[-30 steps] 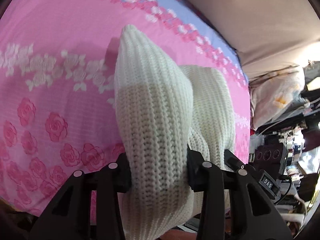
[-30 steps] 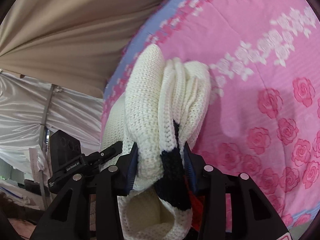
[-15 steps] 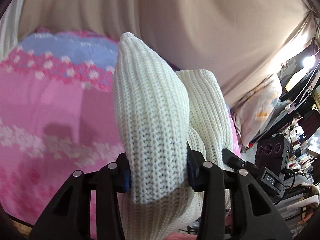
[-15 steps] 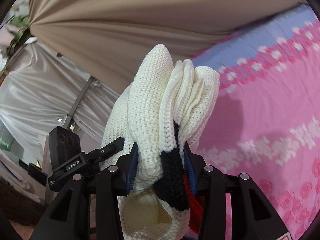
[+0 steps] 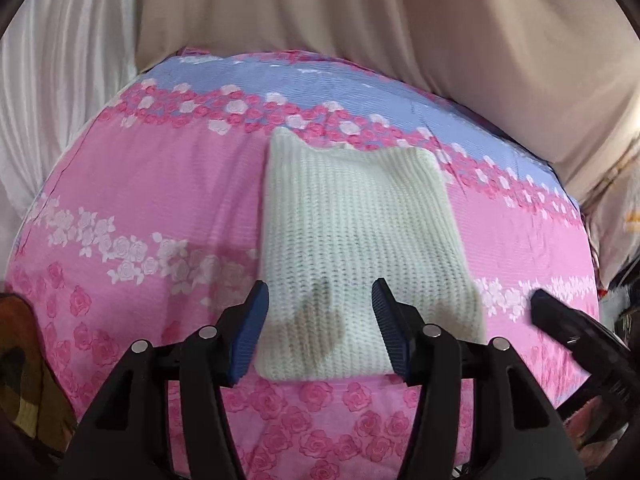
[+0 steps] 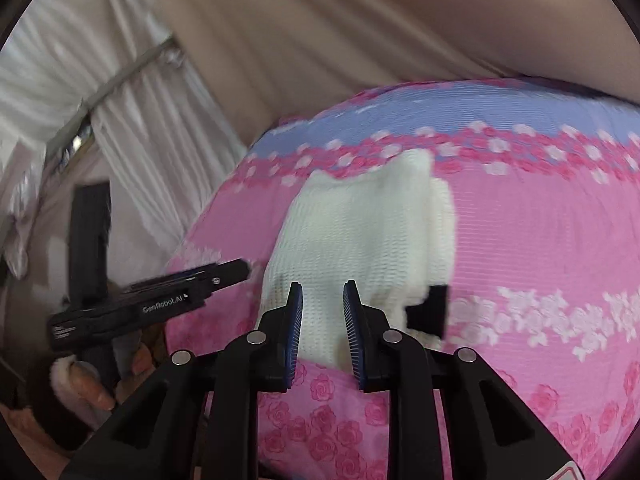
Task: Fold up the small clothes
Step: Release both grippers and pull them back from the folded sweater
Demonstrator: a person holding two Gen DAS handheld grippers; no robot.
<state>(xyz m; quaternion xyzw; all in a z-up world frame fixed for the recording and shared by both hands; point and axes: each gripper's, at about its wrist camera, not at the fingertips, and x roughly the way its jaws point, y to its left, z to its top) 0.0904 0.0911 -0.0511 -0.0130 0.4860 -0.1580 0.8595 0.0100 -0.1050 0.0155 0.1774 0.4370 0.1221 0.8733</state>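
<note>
The small cream knitted garment (image 5: 360,248) lies folded into a rough rectangle on the bed (image 5: 152,200), resting on the pink rose-printed sheet just below the blue band that runs along the far edge. A black patch of the knit (image 6: 430,312) shows at its near corner on the right side, seen from the right wrist view.

The left claw (image 5: 318,328) hangs over the near edge of the garment with its blue-padded jaws apart and opening; the knit shows in the gap below them, but the pads do not press on it. The right claw (image 6: 322,330) hangs over the same near edge, its jaws closing and standing fairly near each other, with nothing pinched between them.

From the right wrist view the left claw's black body juts in from the left side, and the hand (image 6: 96,392) that holds it shows below, with a fuzzy pale cuff at the wrist. Beige and white curtains (image 5: 360,20) hang behind the bed.
</note>
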